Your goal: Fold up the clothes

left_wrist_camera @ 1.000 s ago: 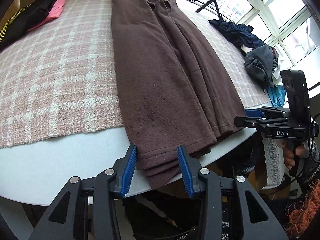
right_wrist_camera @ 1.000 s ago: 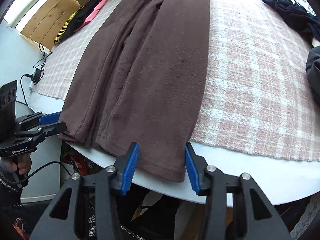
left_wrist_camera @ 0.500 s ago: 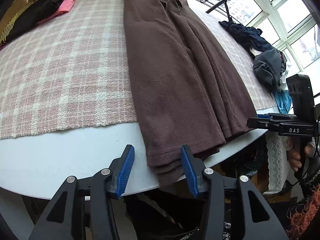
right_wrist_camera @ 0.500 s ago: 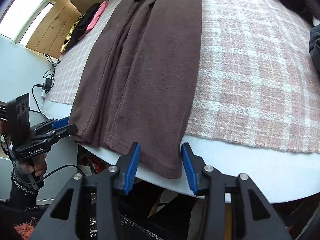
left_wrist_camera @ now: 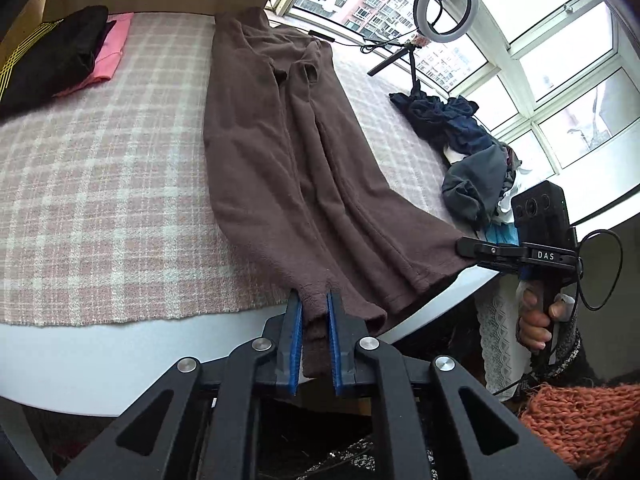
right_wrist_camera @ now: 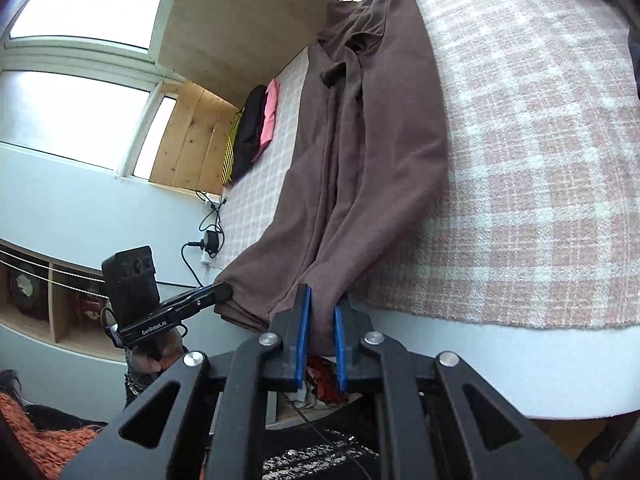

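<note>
Long brown fleece trousers (left_wrist_camera: 280,152) lie lengthwise on the pink plaid cloth (left_wrist_camera: 100,200), their hem end at the near table edge. In the left wrist view my left gripper (left_wrist_camera: 314,306) is shut on the hem's left corner, with fabric bunched between the blue pads (left_wrist_camera: 297,332). The right gripper (left_wrist_camera: 466,247) pinches the hem's other corner at the right. In the right wrist view my right gripper (right_wrist_camera: 320,312) is shut on the trousers (right_wrist_camera: 380,140), and the left gripper (right_wrist_camera: 218,292) holds the far corner. The hem is lifted slightly off the edge.
Folded black and pink clothes (left_wrist_camera: 60,56) sit at the far left. A heap of dark unfolded garments (left_wrist_camera: 464,140) lies at the right by the windows, behind it a ring light (left_wrist_camera: 446,12). The white table rim (left_wrist_camera: 120,344) runs along the front. A person's hand (left_wrist_camera: 536,320) grips the right handle.
Both grippers went from open around the hem to shut on its corners. The hem has been drawn up and bunched, and both views have tilted as the grippers rose.
</note>
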### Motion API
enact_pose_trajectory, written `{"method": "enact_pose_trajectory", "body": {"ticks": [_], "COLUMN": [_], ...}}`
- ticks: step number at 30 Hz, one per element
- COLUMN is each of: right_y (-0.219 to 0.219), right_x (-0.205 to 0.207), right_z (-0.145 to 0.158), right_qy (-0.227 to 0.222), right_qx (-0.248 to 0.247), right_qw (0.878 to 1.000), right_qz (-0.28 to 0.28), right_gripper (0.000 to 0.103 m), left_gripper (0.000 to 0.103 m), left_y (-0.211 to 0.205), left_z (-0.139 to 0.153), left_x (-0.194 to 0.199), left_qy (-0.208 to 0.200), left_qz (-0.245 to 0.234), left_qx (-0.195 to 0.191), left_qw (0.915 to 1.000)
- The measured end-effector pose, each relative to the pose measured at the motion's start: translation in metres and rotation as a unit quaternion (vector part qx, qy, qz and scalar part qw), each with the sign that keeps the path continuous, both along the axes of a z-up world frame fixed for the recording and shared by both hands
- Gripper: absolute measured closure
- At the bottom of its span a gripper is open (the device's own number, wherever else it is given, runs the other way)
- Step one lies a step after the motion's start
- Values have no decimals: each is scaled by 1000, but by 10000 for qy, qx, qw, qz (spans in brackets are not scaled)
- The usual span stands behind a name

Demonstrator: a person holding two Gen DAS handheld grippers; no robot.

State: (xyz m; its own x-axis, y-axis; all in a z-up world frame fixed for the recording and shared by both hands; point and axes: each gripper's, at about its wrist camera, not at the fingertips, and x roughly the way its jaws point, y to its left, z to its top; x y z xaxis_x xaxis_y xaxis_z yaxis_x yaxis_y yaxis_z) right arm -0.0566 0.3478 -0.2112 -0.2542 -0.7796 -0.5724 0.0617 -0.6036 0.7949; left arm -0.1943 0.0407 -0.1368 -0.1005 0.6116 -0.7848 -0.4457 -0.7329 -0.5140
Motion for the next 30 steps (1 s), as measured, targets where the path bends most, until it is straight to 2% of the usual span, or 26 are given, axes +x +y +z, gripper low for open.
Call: {"method": "enact_pose_trajectory", "body": {"ticks": [4, 8, 11, 14, 18, 19, 21, 23, 25, 27, 30], "right_y": [13, 16, 30, 24, 24, 31, 45, 58, 68, 65, 61], "right_x": [-27, -77, -118, -161, -199, -202, -199, -194, -186, -176, -162], "right_z": [26, 41, 35, 15, -27, -33, -32, -26, -11, -2, 12], "right_qy": [161, 368, 194, 7, -899, -1063, -1143, -1099, -888, -623, -220], "right_qx": [-450, -323, -303, 172, 579, 536, 163, -79, -168, 293, 996], "right_qw": [9982, 9967, 9950, 9948, 9871, 9835, 9804, 9781, 9801, 9842, 9847], "right_qz": [-368, -646, -930, -1000, -1188, -1360, -1596, -1764, -1765, -1628, -1410], "right_gripper": [92, 92, 92, 92, 88, 86, 80, 66, 63, 62, 62], "left_gripper": [92, 92, 92, 92, 88, 88, 87, 83, 61, 59, 59], "left_y": [-1, 19, 41, 62, 75, 79, 71, 61, 48, 30, 3], "left_z": [31, 41, 28, -1, -42, -51, -51, -38, -24, -9, -8], "left_x": [-39, -101, -154, -198, -232, -240, -249, -248, -247, -244, -230], "left_qy": [134, 391, 380, 257, -187, -300, -537, -312, -21, 323, 269], "left_qz": [4, -189, -252, -457, -559, -581, -472, -449, -362, -216, -31], "left_qx": [348, 387, 230, -38, -534, -650, -434, -404, -423, -480, -234], "left_qw": [9993, 9983, 9987, 9986, 9968, 9957, 9965, 9977, 9984, 9981, 9994]}}
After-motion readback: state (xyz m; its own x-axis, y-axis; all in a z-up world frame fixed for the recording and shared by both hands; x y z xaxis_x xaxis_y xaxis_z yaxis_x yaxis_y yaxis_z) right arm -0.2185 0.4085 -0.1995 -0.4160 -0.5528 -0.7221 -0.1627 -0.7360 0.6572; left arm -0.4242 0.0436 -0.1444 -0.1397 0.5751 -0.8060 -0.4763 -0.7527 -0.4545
